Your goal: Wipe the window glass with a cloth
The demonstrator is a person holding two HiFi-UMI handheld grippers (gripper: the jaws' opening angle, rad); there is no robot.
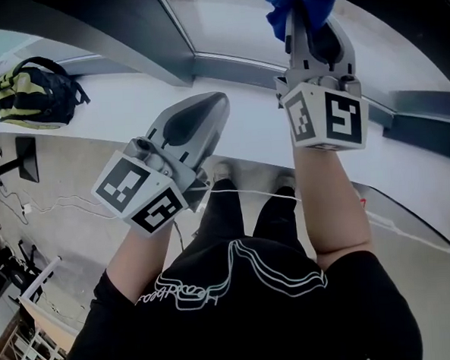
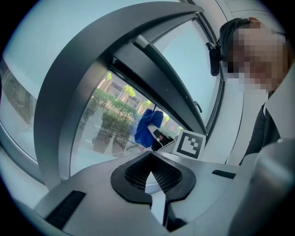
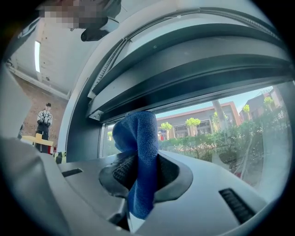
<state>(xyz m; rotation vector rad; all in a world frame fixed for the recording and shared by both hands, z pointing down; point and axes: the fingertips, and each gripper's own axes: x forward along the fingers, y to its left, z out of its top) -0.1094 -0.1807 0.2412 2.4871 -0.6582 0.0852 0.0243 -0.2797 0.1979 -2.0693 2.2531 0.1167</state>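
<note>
**Blue cloth pinched in R gripper, up at the window**

We hold the R gripper raised at the far right, arm stretched out to the window glass. In its own view the jaws are closed tight on a blue cloth. The fabric is squeezed betw. the two black pads, one bunch sticks up past the tips and a short tail hangs down on the near side. From the head view the cloth sits at the very top edge, over the glass just right of the dark window frame. We can't tell for sure whether it presses on the pane or sits just off it.

The L gripper hangs lower and to the left, over the white sill, well apart from the cloth. Its jaws are drawn together w/ tips meeting and only a thin wedge of light behind them. Nothing sits betw. them. Its marker cube faces up toward us.

A black and yellow-green backpack lies on the sill at far left. Through the pane we see trees and bldgs in sunlight. In the R gripper view another person stands far off at the left, inside the room.
</note>
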